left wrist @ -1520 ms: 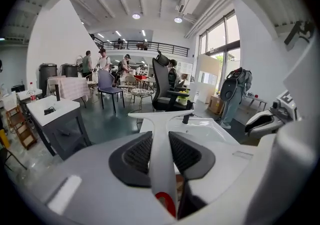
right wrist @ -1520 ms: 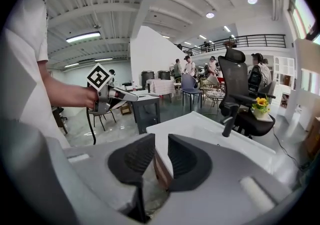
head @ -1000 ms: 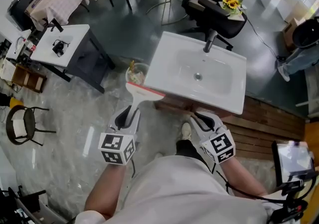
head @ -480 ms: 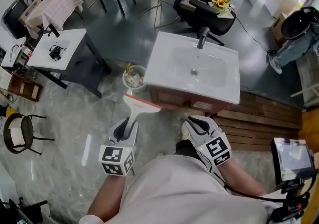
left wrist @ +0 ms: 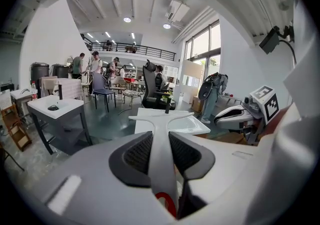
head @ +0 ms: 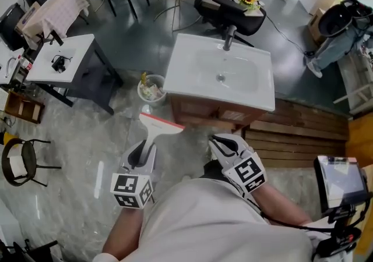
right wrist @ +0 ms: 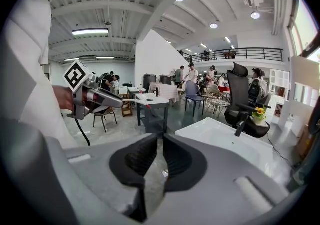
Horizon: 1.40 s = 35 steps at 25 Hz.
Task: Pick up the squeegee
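Observation:
The squeegee [head: 158, 128] is white with a red-edged blade, and its blade end points toward the sink. My left gripper [head: 141, 159] is shut on its handle, holding it in the air over the floor. In the left gripper view the white handle [left wrist: 162, 154] runs up between the dark pads to the blade [left wrist: 161, 117]. My right gripper [head: 224, 146] hovers to the right at about the same height, shut with nothing in it. In the right gripper view its jaws [right wrist: 156, 156] stand almost together, and the left gripper [right wrist: 95, 96] shows at the left.
A white sink basin [head: 256, 95] with a dark faucet [head: 229, 38] sits on a wooden cabinet ahead. A bin of rubbish [head: 150, 88] stands at its left corner. Farther left are a white table [head: 58, 60] and a stool [head: 17, 162]. Wooden decking [head: 303, 133] lies to the right.
Both grippers have drawn back from the sink. The squeegee blade, earlier at the basin's front edge, now hangs apart from it over the floor, still in the left gripper.

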Motion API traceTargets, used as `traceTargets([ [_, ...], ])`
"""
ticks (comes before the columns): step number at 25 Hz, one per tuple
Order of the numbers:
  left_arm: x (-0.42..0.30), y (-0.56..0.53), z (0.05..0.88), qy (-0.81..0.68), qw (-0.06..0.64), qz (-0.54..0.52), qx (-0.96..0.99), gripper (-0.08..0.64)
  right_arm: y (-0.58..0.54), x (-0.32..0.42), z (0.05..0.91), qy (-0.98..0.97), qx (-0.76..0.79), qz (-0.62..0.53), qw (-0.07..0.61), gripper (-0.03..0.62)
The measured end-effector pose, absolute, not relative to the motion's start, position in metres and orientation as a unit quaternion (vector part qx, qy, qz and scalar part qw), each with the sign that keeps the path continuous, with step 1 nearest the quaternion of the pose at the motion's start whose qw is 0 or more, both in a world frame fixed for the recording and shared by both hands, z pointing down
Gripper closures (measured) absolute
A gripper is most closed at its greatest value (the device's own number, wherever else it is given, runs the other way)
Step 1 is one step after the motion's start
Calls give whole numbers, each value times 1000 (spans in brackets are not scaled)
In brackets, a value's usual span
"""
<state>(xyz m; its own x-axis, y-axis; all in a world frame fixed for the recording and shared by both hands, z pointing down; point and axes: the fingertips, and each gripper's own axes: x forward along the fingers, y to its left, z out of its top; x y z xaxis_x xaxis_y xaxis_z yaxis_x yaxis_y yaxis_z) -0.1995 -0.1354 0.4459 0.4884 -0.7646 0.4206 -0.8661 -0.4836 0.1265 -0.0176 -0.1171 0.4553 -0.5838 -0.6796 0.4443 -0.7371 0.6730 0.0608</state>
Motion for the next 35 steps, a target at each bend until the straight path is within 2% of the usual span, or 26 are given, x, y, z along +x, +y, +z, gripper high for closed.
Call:
traceTargets([
  [17,-206,-114,451,-477,158,163,849,451,-92,-27,453,-887,404,58,216,569],
  [35,-176,-115,463,-461,168,170,855,451,-85,0,458,-879,416,60,224,572],
])
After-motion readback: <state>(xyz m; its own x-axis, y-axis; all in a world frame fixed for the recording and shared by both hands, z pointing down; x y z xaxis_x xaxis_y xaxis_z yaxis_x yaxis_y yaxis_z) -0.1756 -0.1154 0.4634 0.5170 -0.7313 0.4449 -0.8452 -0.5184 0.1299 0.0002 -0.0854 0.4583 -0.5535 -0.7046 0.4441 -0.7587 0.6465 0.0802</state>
